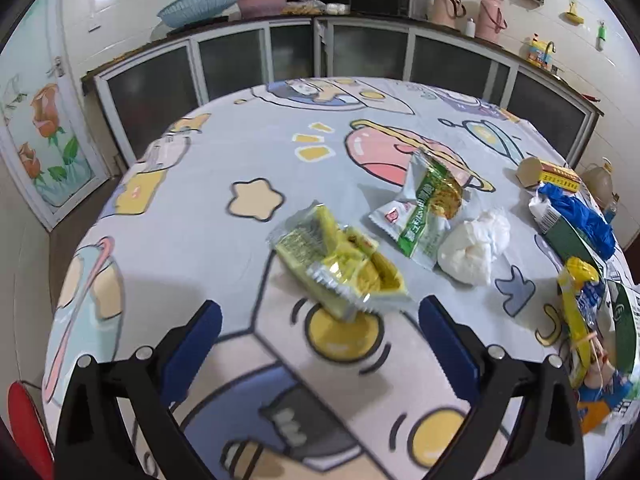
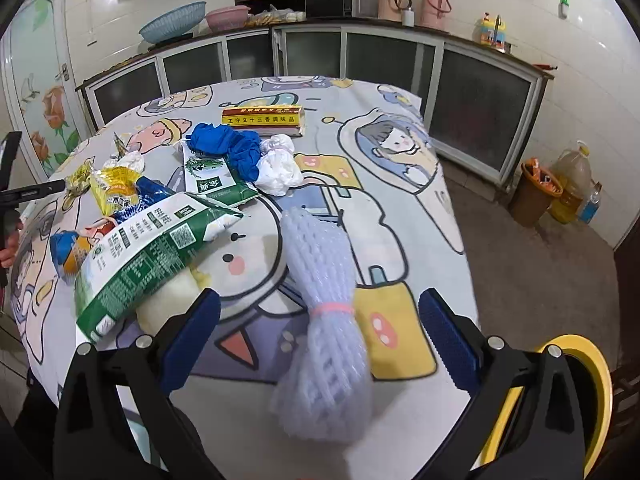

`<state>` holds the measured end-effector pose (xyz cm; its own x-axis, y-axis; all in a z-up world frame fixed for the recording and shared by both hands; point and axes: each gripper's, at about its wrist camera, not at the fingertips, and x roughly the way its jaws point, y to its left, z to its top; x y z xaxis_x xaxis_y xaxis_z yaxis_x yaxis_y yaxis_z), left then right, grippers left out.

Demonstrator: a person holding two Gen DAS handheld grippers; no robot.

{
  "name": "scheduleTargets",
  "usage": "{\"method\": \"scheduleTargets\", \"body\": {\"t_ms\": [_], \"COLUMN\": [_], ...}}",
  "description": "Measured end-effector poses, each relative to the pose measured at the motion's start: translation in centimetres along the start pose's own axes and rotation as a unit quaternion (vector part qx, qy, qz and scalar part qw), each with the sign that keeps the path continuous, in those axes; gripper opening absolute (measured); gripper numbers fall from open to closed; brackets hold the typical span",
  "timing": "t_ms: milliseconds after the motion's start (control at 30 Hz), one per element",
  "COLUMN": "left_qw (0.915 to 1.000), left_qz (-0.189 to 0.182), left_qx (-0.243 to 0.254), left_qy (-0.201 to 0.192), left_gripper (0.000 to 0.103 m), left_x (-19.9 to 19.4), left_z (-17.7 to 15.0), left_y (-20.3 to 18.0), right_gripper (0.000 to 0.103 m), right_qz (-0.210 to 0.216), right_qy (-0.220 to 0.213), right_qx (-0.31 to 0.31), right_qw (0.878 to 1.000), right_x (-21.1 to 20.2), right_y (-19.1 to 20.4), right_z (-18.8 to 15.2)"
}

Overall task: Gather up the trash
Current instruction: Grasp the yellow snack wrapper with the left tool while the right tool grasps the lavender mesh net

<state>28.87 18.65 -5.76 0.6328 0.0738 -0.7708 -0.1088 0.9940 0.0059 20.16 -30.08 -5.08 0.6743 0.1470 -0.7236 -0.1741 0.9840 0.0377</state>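
A: Where was the trash?

B: Scattered over the tabletop (image 1: 192, 208) with the cartoon cloth. In the left wrist view a yellow wrapper (image 1: 340, 264) lay just ahead of the left gripper (image 1: 320, 322), with a green-and-white wrapper (image 1: 420, 212) and a crumpled white tissue (image 1: 476, 246) beyond it to the right.

A: Was that gripper holding anything?

B: No, its jaws stood wide apart and empty, the yellow wrapper's near edge lying between the fingertips but touching neither.

A: And the right one?

B: The right gripper (image 2: 320, 322) was equally wide open, holding nothing. A white foam net bundle (image 2: 324, 320), tied with a pink band, lay between its fingers. A green-and-white bag (image 2: 148, 256) sat to the left, a blue glove (image 2: 236, 152) and a seasoning box (image 2: 262, 118) farther back
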Motion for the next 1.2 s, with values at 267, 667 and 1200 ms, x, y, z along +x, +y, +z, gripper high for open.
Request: {"method": "scheduleTargets", "body": {"t_ms": [267, 667, 1200], "left_qw": [0.9996, 0.9991, 0.998], "left_qz": [-0.003, 0.03, -0.032], "left_qx": [-0.005, 0.006, 0.021], "left_qy": [0.028, 0.03, -0.05], "left_gripper": [0.095, 0.027, 0.023], "left_x": [4.2, 6.3, -4.2], "left_z": [2.6, 2.6, 1.1], "left_y": [-0.2, 0.0, -1.2], "right_gripper": [0.095, 0.027, 0.025], "right_qz": [-0.002, -0.008, -0.001], "right_qy": [0.027, 0.079, 0.028], "right_qx": [-0.008, 0.027, 0.078], "right_qw": [1.0, 0.996, 0.997], "right_x": [2.1, 4.3, -2.2], "right_y": [0.6, -0.8, -2.5], "right_z": [0.4, -0.3, -2.0]}}
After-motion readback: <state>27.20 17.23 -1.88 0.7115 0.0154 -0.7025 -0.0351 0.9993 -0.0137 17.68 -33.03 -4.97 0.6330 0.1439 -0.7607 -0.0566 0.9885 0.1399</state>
